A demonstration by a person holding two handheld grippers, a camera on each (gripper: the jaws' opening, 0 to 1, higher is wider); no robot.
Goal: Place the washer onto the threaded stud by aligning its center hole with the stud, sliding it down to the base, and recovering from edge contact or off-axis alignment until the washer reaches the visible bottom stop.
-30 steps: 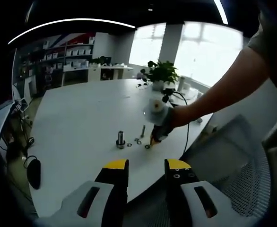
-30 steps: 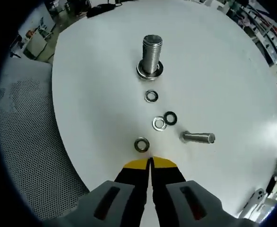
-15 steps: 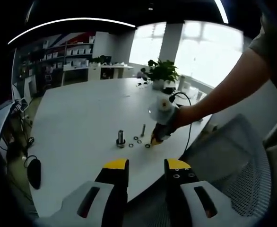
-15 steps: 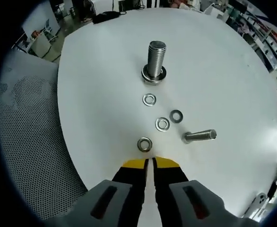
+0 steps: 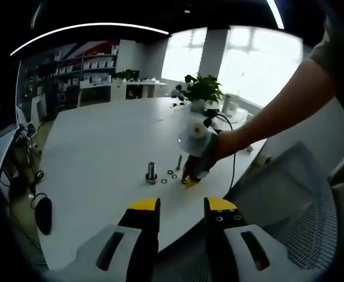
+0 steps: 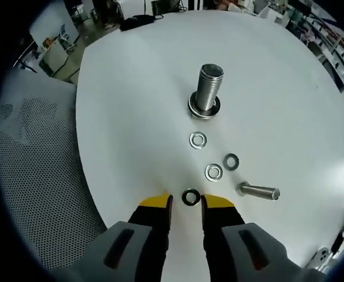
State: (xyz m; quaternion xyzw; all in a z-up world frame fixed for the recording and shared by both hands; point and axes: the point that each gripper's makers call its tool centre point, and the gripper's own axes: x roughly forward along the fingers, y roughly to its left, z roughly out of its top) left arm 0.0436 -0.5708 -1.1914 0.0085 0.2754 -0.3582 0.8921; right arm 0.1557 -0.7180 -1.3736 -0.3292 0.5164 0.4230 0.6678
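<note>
Opened since earlier, yellow-tipped right gripper point(image 6: 186, 202) jaws now straddling flat dark metal washer point(image 6: 190, 197); left gripper point(image 5: 181, 205) parted, empty; thin washer could slip on closing.

Your left gripper point(image 5: 182, 212) shows black jaws capped in yellow, small screws dotting one tip, and grey housings with dark oval slots. Your right gripper point(image 6: 186, 201) wears the same black, yellow and grey. You're in a short grey-brown sleeve point(image 5: 331, 44).
</note>
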